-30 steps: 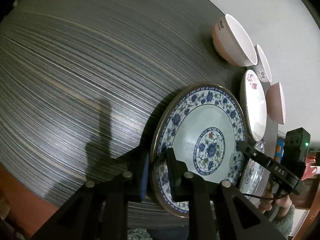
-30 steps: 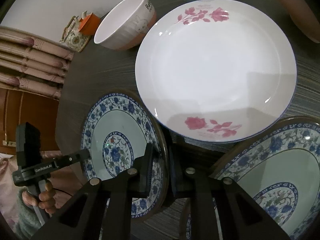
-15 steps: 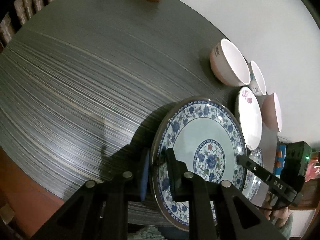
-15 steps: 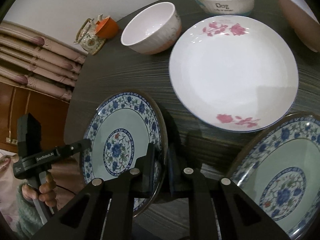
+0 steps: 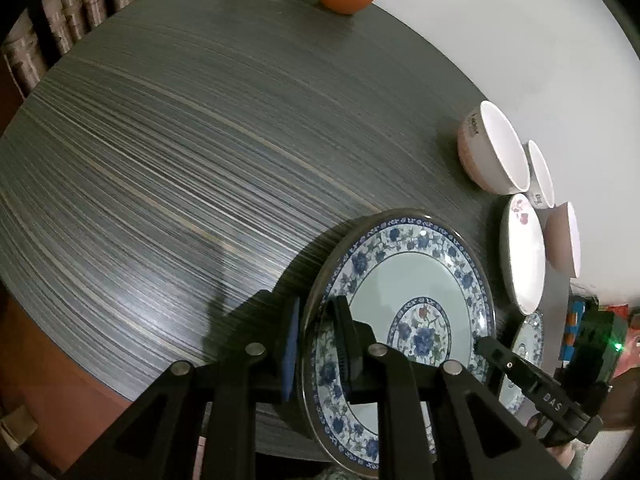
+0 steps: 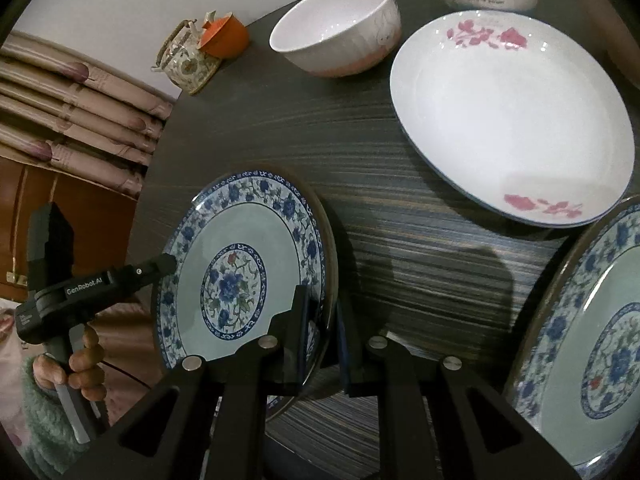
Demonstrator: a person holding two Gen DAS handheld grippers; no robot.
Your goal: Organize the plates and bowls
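Two blue-patterned plates are out: the held plate (image 6: 236,276), lifted and tilted above the dark round table (image 5: 200,128), and a second blue plate (image 6: 592,340), cut off at the frame edge. There is one white plate with pink flowers (image 6: 508,120) and three bowls (image 5: 496,152); the third is mostly cropped. The left gripper (image 5: 316,344) and right gripper (image 6: 322,340) both clench the held plate's rim from opposite sides. A teapot (image 6: 188,60) and an orange lidded cup (image 6: 224,36) stand at the table's far edge.
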